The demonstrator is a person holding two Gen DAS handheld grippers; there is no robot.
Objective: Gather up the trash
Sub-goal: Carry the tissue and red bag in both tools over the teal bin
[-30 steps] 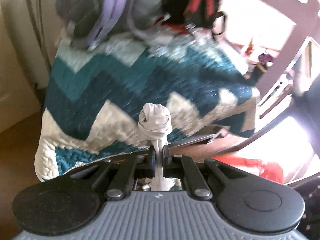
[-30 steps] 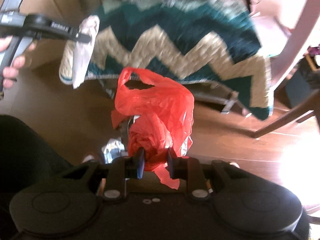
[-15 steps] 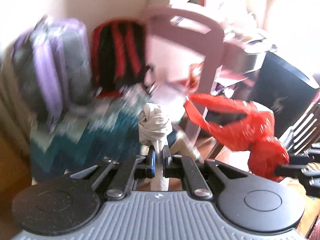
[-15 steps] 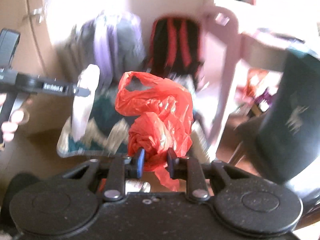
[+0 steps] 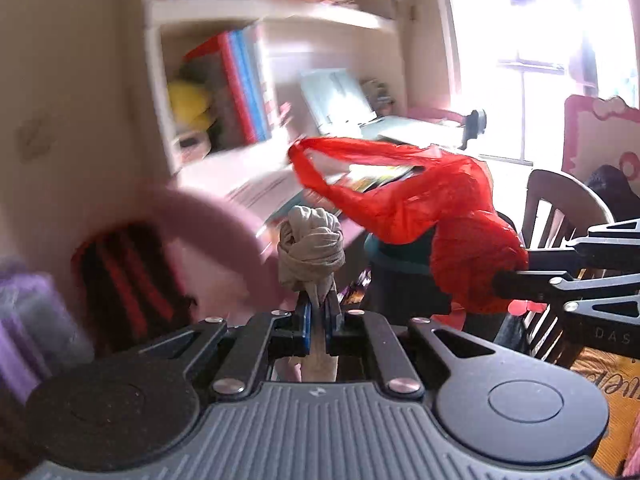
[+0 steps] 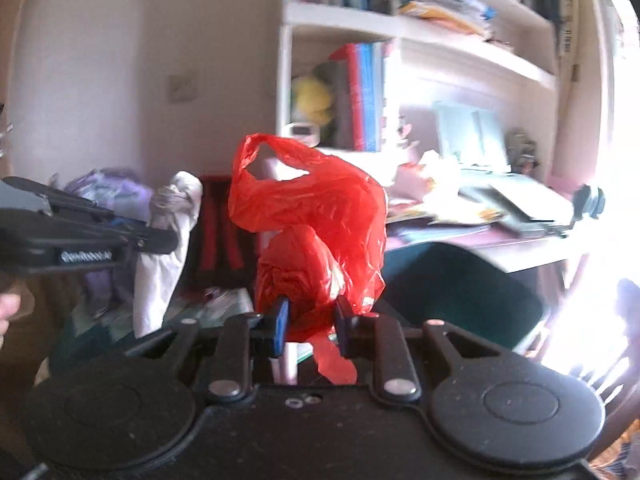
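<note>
Red plastic bag (image 6: pixel 316 216) is sitting bunched in the right gripper (image 6: pixel 310 320), jaws narrow and clamping its crumpled lower wad; handle loop is sticking up free. Prob v. light, soft, slippery film, so best hold is the dense wad, not the loose skin. White knotted rag (image 5: pixel 311 254) is pinched in the left gripper (image 5: pixel 316 316), jaws nearly together on its neck under the knot; also light and floppy, tail is hanging below. Both grippers are pointing slightly down, side by side, left one showing at the left in the right cam. Dark bin (image 6: pixel 460 292) is sitting near right under the desk (image 6: pixel 532 258), likely drop spot. Bookshelf (image 6: pixel 400 28) is standing far behind.
</note>
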